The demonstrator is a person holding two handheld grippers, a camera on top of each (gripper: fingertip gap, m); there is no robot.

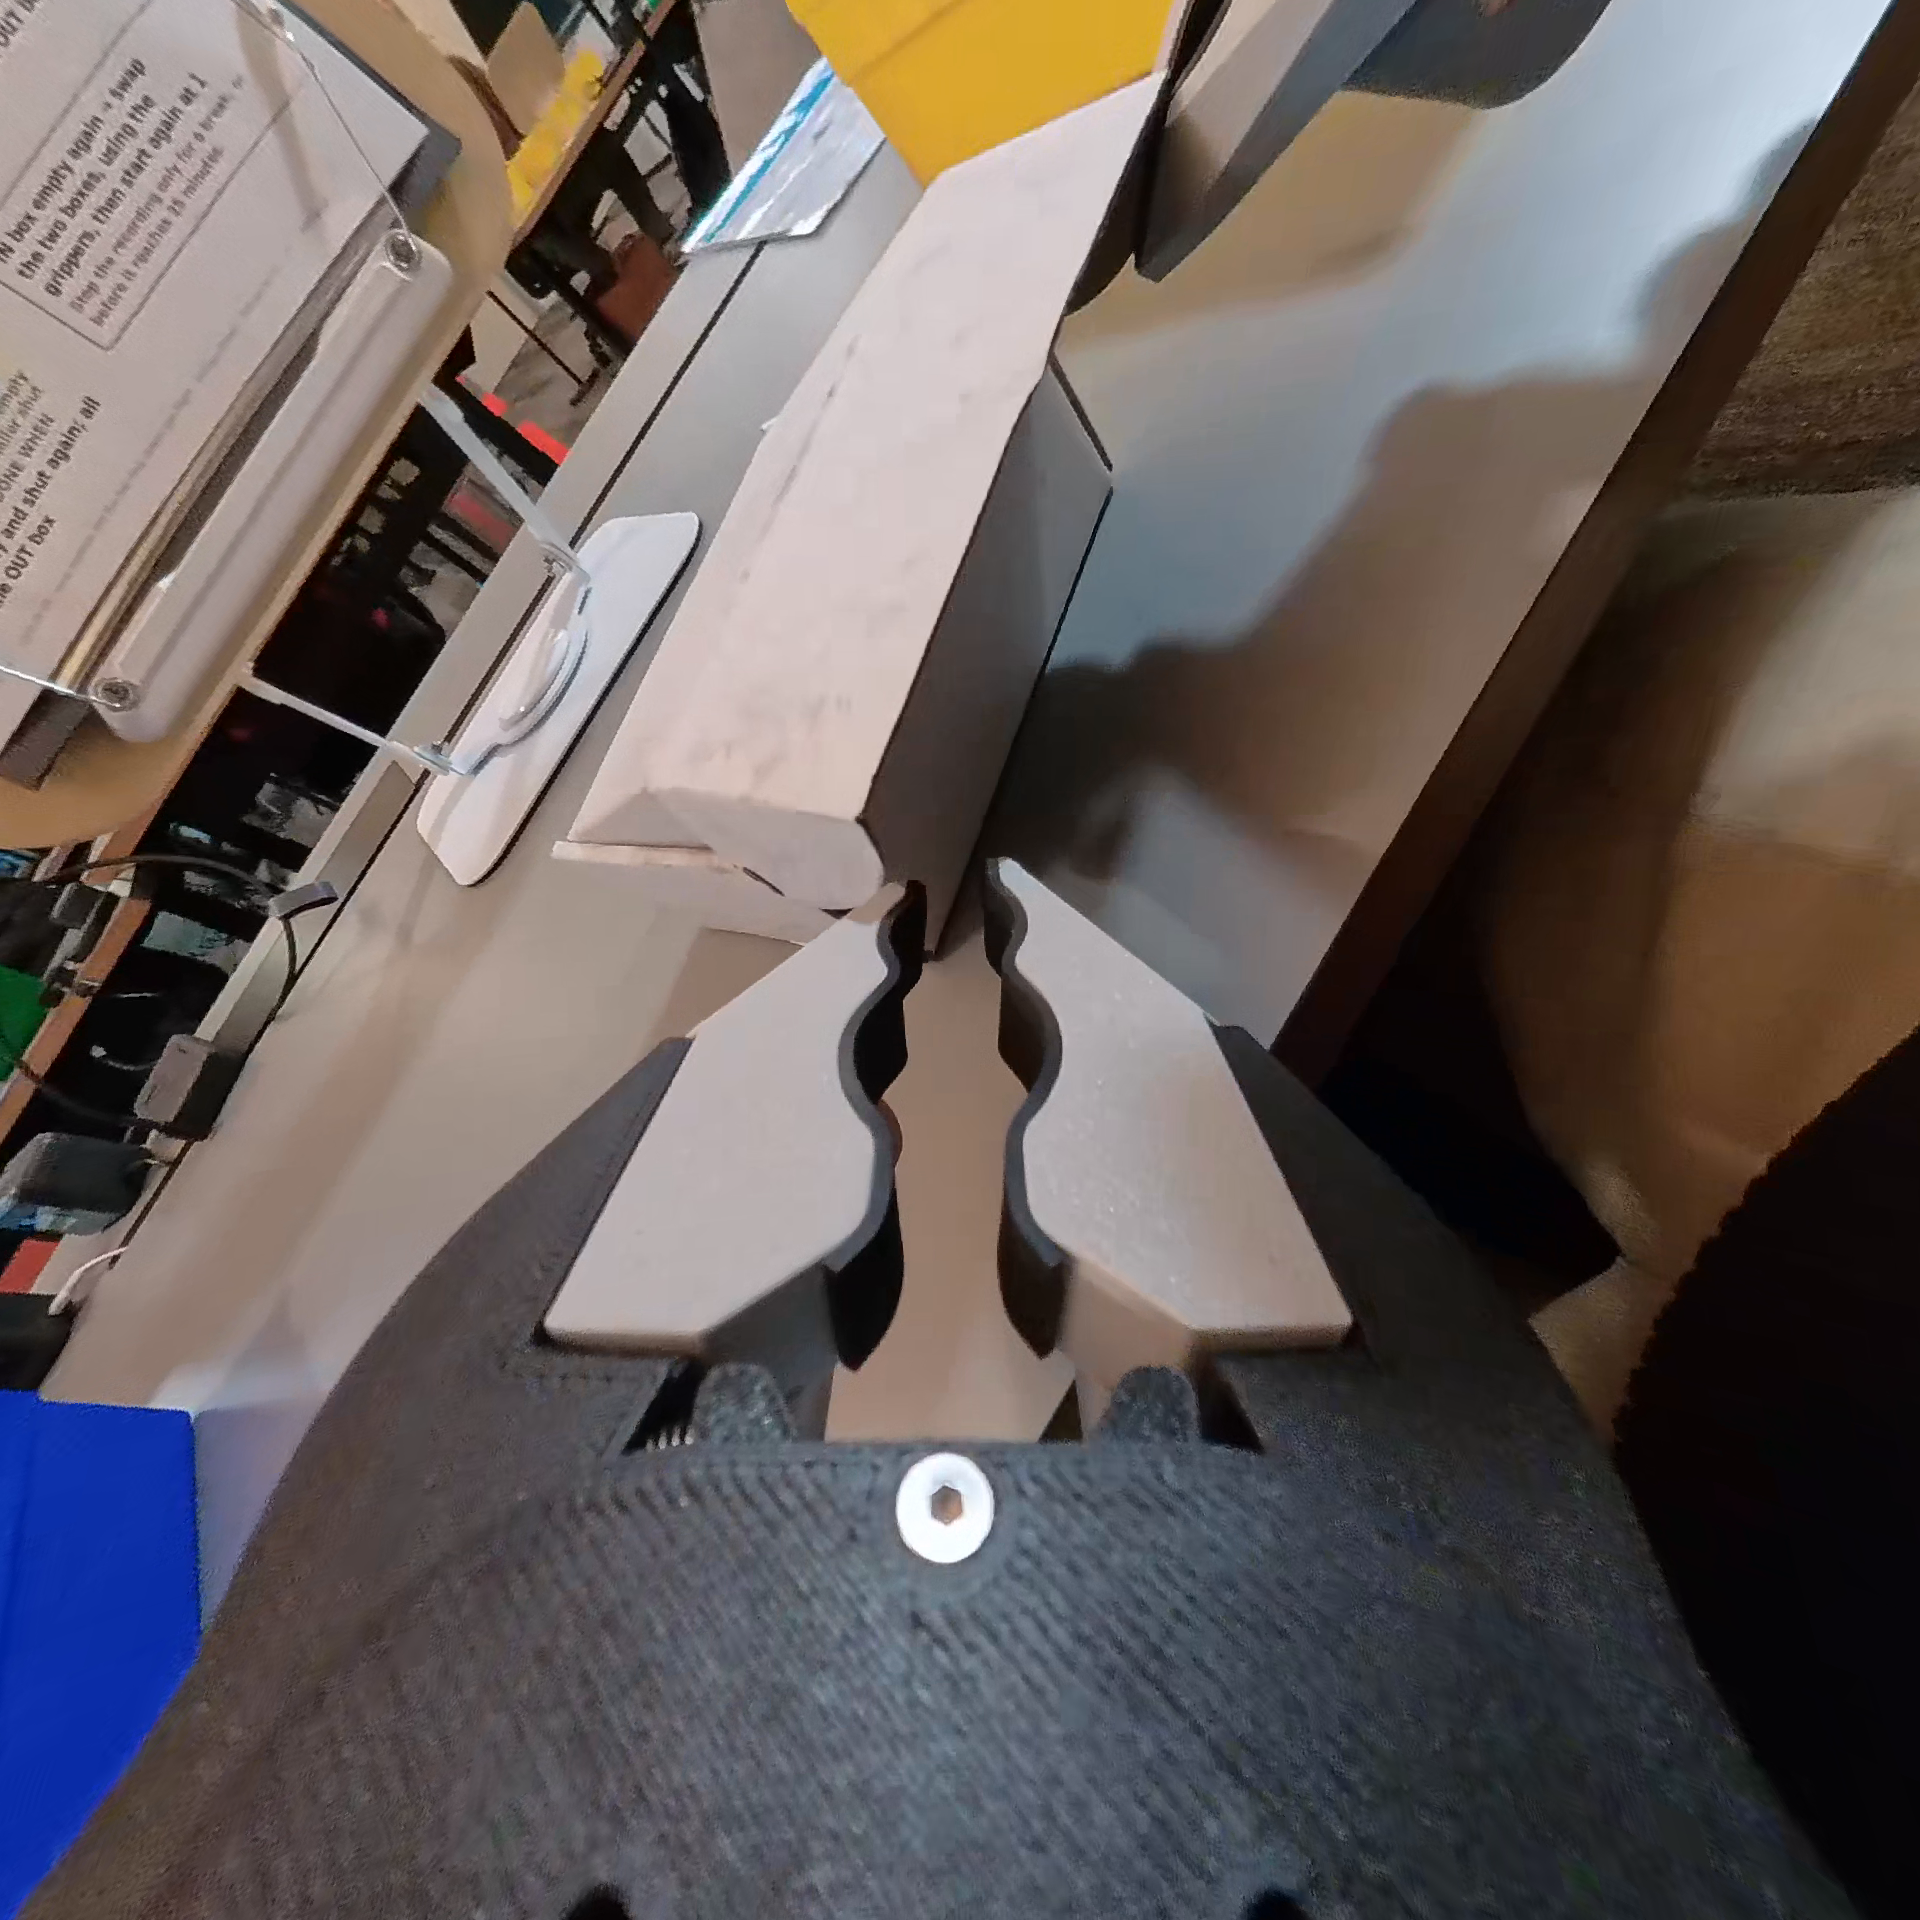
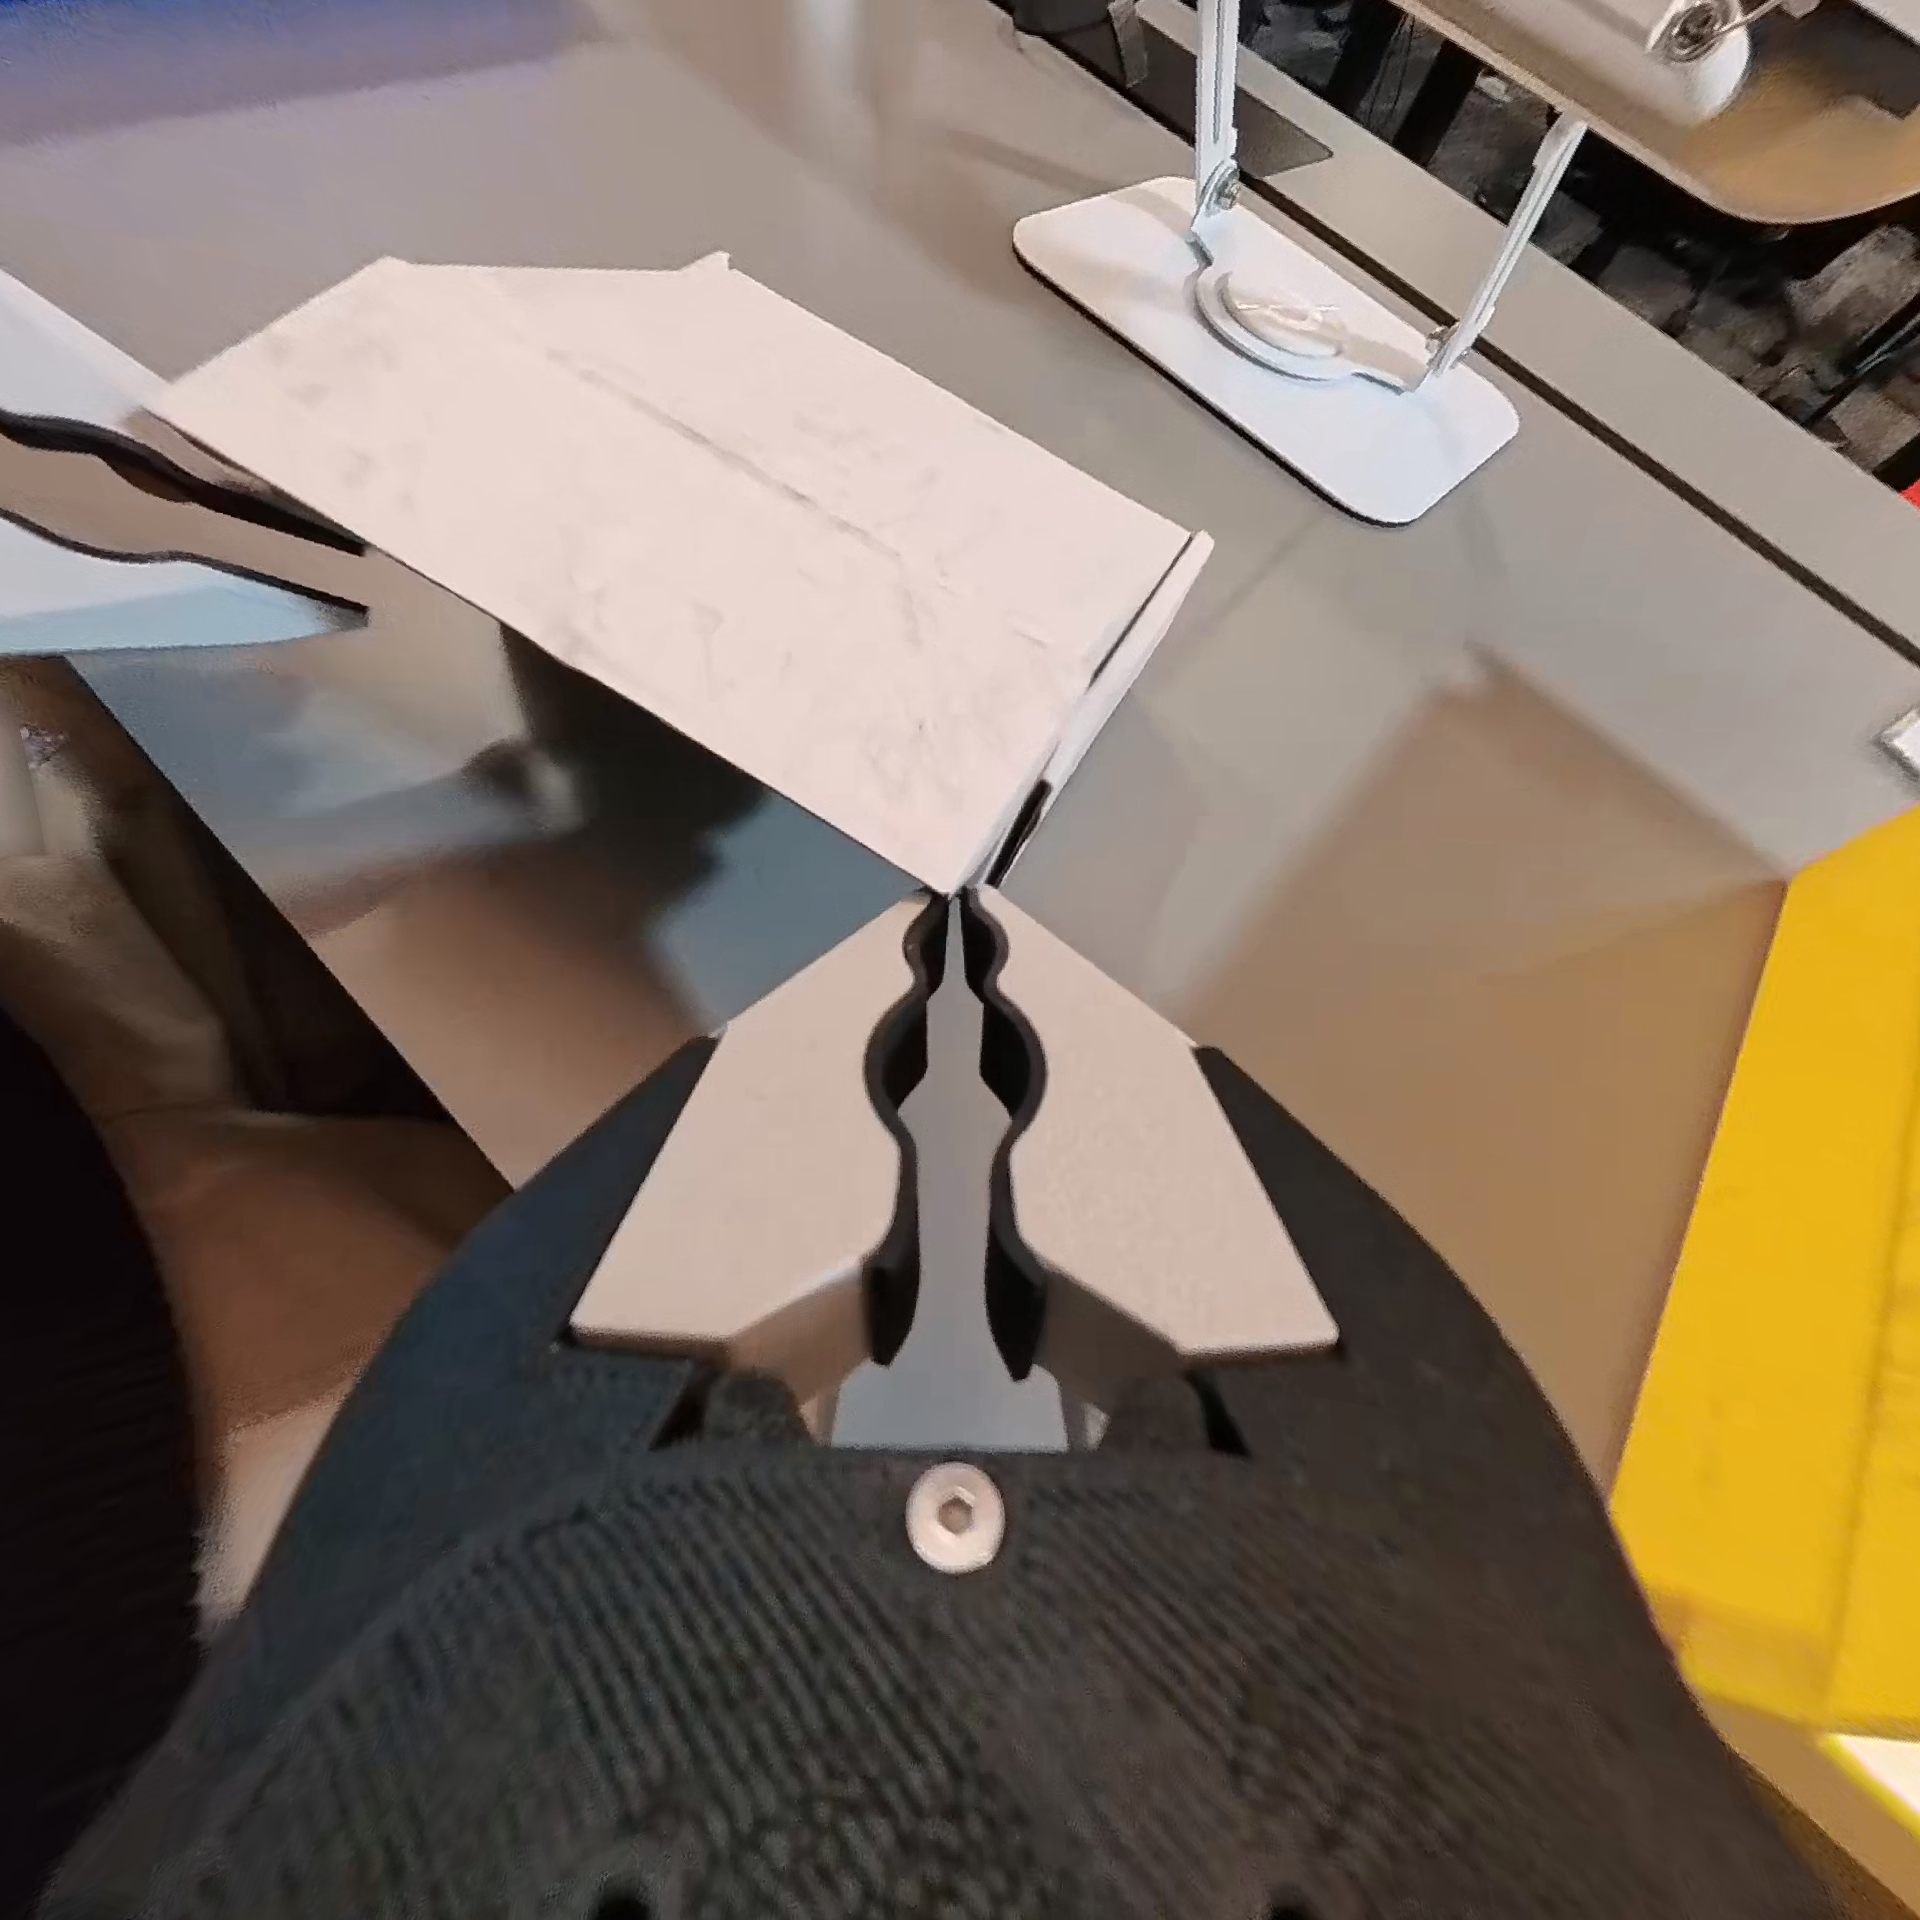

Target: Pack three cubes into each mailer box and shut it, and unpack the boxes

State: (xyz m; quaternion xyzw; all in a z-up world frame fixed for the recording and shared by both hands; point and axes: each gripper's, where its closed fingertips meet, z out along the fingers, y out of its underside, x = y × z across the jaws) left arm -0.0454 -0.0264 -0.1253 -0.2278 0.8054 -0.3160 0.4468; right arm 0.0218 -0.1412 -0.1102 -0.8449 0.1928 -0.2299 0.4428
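A white mailer box [image 1: 862, 582] lies ahead of both grippers, and its white lid fills the middle of the right wrist view [image 2: 675, 582]. My left gripper [image 1: 951, 920] is shut on one near corner of the box's lid edge. My right gripper [image 2: 954, 906] is shut on the other front corner, where the lid's side flap [image 2: 1132, 644] folds down. The left gripper's fingers [image 2: 208, 520] also show in the right wrist view, at the box's left corner. The box looks tilted above the grey table [image 2: 1351, 831]. No cubes are in view.
A yellow bin [image 2: 1766, 1247] stands to the right and also shows in the left wrist view [image 1: 956, 73]. A blue bin [image 1: 94, 1662] sits at the near left. A white stand base [image 2: 1268, 343] holding a printed sheet [image 1: 208, 312] stands behind the box. A person's dark sleeve [image 1: 1787, 1403] is close by. The gap from one gripper's tips to the other's is roughly 15 cm.
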